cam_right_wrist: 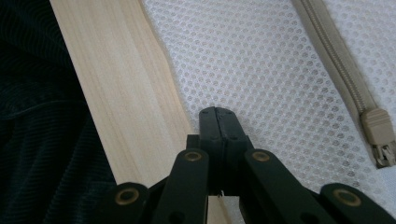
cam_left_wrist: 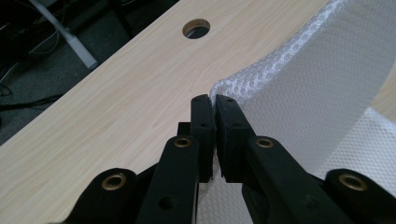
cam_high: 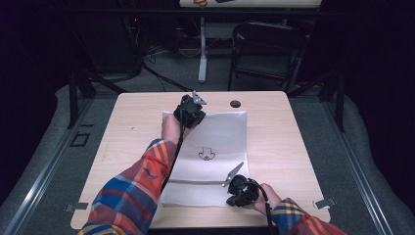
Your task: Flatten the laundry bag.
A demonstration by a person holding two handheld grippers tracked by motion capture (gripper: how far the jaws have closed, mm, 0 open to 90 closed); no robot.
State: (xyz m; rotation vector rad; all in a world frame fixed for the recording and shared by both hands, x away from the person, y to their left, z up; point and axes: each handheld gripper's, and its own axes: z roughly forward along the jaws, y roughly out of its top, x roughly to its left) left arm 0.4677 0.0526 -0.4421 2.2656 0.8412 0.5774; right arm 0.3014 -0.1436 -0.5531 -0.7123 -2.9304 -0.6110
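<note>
White mesh laundry bag (cam_high: 210, 147), beige zipper (cam_right_wrist: 336, 60), small dark emblem; flat mid-desk, far left corner lifted, near edge by desk's near edge.

From above, my left claw (cam_high: 190, 111) hides the mesh bag's (cam_high: 215, 142) far left corner. The small dark print (cam_high: 206, 154) on the bag is too small to read. My right claw view cuts off the zipper (cam_right_wrist: 343, 79) at the top edge.

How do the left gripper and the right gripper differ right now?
The left gripper pinches the mesh bag's far corner, lifting it off the table; the right gripper sits at the bag's near edge, by the zipper, with the mesh lying flat there. In the high view, the left reaches farther across the table, the right stays close to the person. Both have shut jaws.
</note>
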